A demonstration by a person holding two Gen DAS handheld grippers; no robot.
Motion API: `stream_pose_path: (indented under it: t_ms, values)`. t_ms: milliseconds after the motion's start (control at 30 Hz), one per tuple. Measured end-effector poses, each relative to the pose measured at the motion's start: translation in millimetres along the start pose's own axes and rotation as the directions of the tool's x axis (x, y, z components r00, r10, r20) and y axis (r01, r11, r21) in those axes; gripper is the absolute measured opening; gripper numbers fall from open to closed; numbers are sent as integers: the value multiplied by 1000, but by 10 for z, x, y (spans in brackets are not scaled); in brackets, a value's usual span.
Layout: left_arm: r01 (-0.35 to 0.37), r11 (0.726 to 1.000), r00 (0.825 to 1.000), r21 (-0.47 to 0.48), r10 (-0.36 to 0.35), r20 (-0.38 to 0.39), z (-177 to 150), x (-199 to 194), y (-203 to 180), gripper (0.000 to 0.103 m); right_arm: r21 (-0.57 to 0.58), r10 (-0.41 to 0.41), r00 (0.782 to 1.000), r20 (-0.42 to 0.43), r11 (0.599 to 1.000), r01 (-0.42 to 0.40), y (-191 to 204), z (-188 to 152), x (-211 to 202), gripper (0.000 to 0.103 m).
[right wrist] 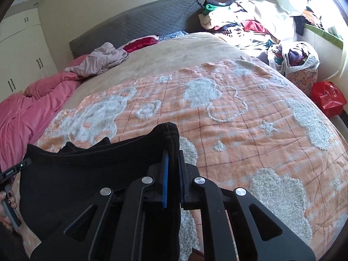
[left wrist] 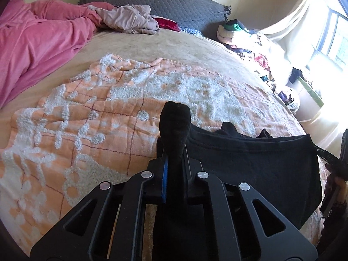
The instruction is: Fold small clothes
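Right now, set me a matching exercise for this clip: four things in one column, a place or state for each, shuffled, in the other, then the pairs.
Things:
1. black garment
2. pink duvet
3. red bag
4. orange blanket

Places or states:
A. on the floor beside the bed
B. spread flat over the bed
C. bunched along the bed's left side
D. clamped at both ends by the left gripper and right gripper

Pairs: 1-D, 2-C, 3-A, 4-B

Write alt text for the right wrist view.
The right tongs are shut on one edge of a black garment, held stretched over an orange and white blanket on a bed. Pink bedding lies far left, piled clothes beyond.
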State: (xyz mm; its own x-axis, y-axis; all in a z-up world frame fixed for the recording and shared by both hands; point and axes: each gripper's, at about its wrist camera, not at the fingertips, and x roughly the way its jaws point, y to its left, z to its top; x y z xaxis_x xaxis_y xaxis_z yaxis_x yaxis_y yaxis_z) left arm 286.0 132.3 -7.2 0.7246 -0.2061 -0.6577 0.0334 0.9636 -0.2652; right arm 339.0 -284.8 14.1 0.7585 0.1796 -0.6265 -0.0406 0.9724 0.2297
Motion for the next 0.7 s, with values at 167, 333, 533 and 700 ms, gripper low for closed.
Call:
stream_pose_path:
  t_ms: [167,333,533,700]
  values:
    - [-65,998,996,-3,65,-66,-116,219,49,8,-34,-66,994,-90,997,63,25,-140,266,8]
    - [-102,995,993,4,102,-59,-108,177,65,18,-66,-116,989,-92,992,110,53,-174,261,17]
    - [-127,992,992,24,127,-21,-63,-58,-48,34,-65,-138,989,-60,989,134,67,-173,70,28]
    - [-80,994,996,75,82,-23,-137,-207,-343,48,-90,-57,998,-24,994,55,264,-231,-209,34]
